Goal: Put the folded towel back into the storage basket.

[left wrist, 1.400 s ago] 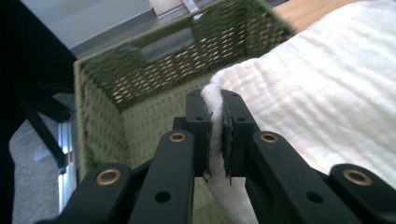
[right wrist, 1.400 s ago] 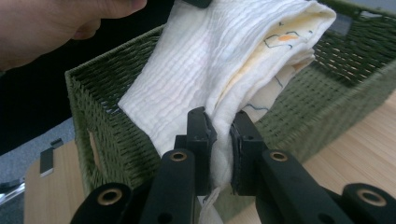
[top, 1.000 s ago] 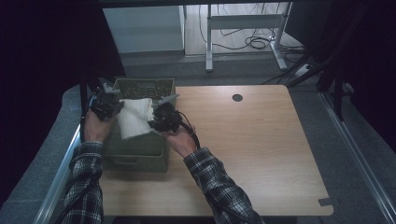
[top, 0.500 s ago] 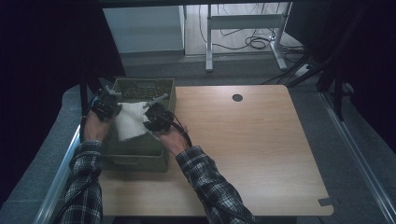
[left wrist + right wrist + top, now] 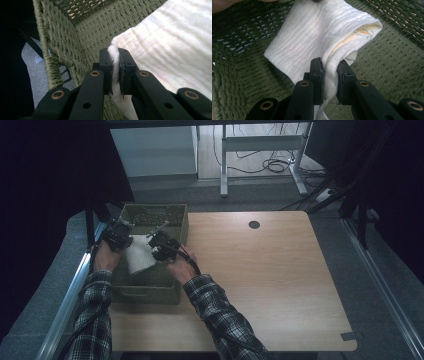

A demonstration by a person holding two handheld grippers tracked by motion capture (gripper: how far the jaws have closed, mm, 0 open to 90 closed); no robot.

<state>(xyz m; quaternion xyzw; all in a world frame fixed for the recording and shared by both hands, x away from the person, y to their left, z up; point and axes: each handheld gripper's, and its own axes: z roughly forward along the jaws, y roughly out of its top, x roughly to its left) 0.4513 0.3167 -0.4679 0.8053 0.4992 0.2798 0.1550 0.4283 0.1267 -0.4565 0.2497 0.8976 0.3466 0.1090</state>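
Observation:
A folded white cloth hangs between my two grippers, over the inside of a green woven basket at the table's left. My left gripper is shut on the cloth's left edge; in the left gripper view its jaws pinch a fold of the cloth close to the basket wall. My right gripper is shut on the right edge. In the right gripper view its jaws clamp the doubled cloth, which shows a printed inner layer, above the basket floor.
The basket stands on the left part of a wooden table with a round cable hole near its far edge. A metal rail runs along the table's left side. Desk legs and cables lie on the floor beyond.
Both hands have sunk toward the basket with the cloth. The right gripper has shifted left, closer to the left one, so the cloth hangs narrower between them.

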